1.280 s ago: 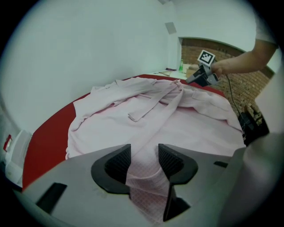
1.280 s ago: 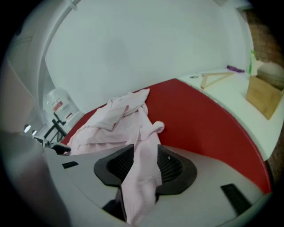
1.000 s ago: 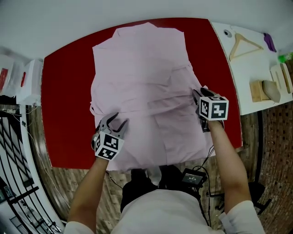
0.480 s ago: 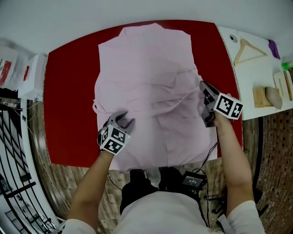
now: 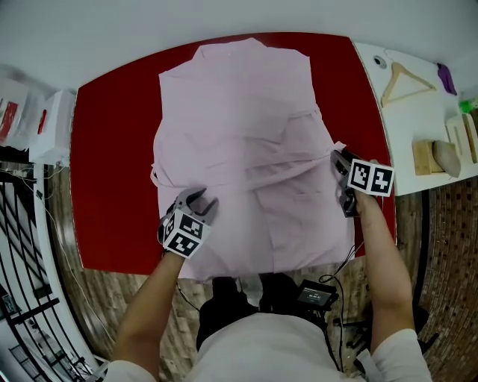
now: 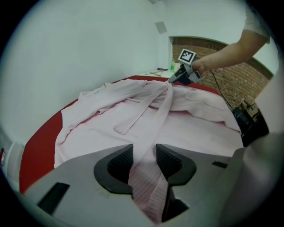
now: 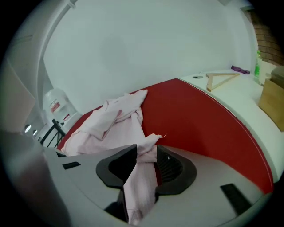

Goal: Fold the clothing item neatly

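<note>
I read this as a plain indoor workroom: bare white wall (image 5: 224, 19), brick wall (image 6: 242, 77), wood plank floor (image 5: 104, 291), round red table (image 5: 104, 149), white side table (image 5: 418, 119) holding a wooden hanger (image 5: 403, 78).

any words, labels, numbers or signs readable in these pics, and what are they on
Nothing here can be read as text.
White packets at the left of the head view: red print, too small and blurred to read.
Bottle in the right gripper view: red and white label, blurred.
Left marker cube and right marker cube: black-and-white square patterns, no letters or numbers.
</note>
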Motion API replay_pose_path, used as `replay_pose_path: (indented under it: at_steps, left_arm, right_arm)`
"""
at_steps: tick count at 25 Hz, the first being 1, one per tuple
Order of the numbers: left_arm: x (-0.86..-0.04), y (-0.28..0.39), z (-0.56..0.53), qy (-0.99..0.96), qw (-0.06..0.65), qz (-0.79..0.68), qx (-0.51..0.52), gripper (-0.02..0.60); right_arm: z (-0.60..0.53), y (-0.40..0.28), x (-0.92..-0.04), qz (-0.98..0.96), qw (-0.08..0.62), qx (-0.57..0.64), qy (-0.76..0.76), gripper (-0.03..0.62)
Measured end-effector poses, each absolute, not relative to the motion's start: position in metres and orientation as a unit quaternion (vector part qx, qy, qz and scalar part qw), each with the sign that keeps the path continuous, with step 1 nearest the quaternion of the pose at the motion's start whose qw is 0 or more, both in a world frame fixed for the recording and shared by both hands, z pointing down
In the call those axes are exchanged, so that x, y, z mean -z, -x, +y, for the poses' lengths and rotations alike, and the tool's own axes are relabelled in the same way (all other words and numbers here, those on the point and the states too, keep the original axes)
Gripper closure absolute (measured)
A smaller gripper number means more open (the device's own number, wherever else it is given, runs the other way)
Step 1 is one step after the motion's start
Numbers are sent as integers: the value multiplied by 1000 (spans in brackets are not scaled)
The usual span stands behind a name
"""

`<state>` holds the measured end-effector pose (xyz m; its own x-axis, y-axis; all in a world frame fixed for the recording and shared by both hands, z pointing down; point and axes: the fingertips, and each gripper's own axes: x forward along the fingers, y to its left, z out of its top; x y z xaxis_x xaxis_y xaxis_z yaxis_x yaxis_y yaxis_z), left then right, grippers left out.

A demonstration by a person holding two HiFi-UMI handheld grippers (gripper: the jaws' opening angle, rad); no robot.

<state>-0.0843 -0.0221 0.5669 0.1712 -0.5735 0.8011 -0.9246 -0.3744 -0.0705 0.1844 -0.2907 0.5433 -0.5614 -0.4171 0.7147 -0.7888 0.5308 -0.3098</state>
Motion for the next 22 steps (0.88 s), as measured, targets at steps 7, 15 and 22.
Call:
replay_pose_path:
  at_steps: [7,15,22]
  left_arm:
    - [-563,85,-18,-733,233,-503,-393,417]
    - [-558,78,-14,-741,229,-490,-397,417]
    - [-573,104,2,-714,296,-504,-385,419]
  right_arm:
    - [-285,-219,-547,-791,273,-366,-407,471]
    - [-285,-203,-529,-764,195,-452,-417,473]
    - [-268,-168,-546,-768,247,-447,-386,485]
